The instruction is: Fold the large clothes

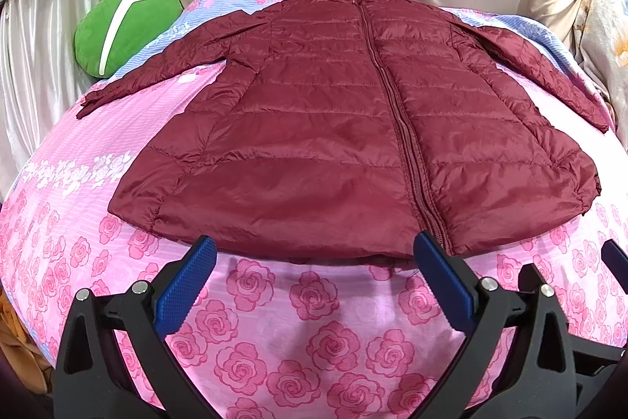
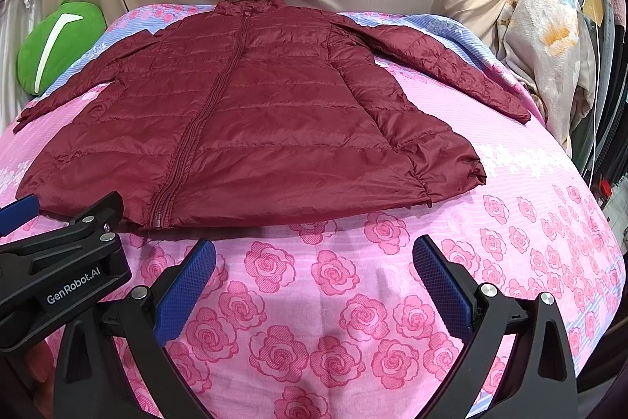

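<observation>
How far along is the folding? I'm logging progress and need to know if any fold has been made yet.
Done: the maroon quilted puffer jacket lies flat on the pink rose-print bedsheet, zipped, both sleeves spread out. In hand: nothing; the left gripper and right gripper are open near the hem, holding no fabric. Left: every fold, sleeves and body alike.

Bright, even light; sharp focus; fisheye bending, dark corners.

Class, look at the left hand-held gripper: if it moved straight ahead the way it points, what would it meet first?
Most likely the hem of the maroon jacket, just beyond the open left hand-held gripper; only a little pink bedsheet lies between, though depth is uncertain.
</observation>
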The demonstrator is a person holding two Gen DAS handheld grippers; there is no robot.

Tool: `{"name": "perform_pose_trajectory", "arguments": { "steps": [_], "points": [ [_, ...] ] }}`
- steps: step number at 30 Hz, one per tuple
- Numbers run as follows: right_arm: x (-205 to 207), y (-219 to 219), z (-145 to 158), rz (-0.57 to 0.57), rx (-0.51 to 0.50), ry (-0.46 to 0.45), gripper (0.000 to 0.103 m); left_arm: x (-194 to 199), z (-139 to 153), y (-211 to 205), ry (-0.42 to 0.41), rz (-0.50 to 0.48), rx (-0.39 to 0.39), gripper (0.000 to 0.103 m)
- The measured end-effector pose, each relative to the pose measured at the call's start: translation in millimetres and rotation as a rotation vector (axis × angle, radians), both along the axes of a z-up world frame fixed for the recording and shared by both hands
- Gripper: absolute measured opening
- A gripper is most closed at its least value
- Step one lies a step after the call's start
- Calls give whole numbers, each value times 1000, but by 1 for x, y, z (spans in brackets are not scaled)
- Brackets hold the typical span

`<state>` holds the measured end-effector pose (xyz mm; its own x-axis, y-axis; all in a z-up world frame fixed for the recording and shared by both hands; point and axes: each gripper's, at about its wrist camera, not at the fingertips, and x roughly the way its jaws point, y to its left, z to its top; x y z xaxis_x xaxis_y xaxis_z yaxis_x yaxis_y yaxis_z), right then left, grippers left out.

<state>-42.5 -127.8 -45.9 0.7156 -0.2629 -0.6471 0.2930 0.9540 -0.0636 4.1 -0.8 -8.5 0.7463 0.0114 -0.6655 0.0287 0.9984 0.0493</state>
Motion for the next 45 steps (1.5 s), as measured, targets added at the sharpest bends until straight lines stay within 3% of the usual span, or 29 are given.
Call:
{"name": "perform_pose_trajectory", "arguments": {
  "steps": [5,9,13,18,22,26,29,32,35,38,39,42,45],
  "points": [
    [3,-5,0,1,-2,-5,98,1,0,2,-7,6,6,98],
    [11,-42,12,-25,39,-31,98,16,3,13,13,-1,-44,98],
    [26,-120,32,-98,152,-79,98,37,9,31,22,1,-120,98],
    [59,-234,40,-248,215,-99,98,63,21,42,6,-9,-127,98],
    [94,-333,27,-363,343,-97,95,90,27,51,22,1,-164,98],
    [118,-415,9,-474,485,-133,91,115,32,58,8,40,-132,98],
    [133,-453,-1,-532,524,-146,91,133,34,63,3,57,-128,98],
    [150,-480,-10,-583,537,-157,88,152,32,73,20,84,-171,98],
    [163,-500,-15,-633,560,-171,74,167,27,80,54,90,-217,98],
    [179,-512,-10,-667,582,-193,36,178,22,82,77,110,-210,98],
    [183,-514,-6,-665,588,-203,18,179,21,81,78,116,-195,98],
    [205,-500,29,-631,536,-269,11,189,18,79,96,100,-166,98],
    [237,-453,92,-489,396,-374,9,196,18,82,102,89,-198,98]
  ]
}}
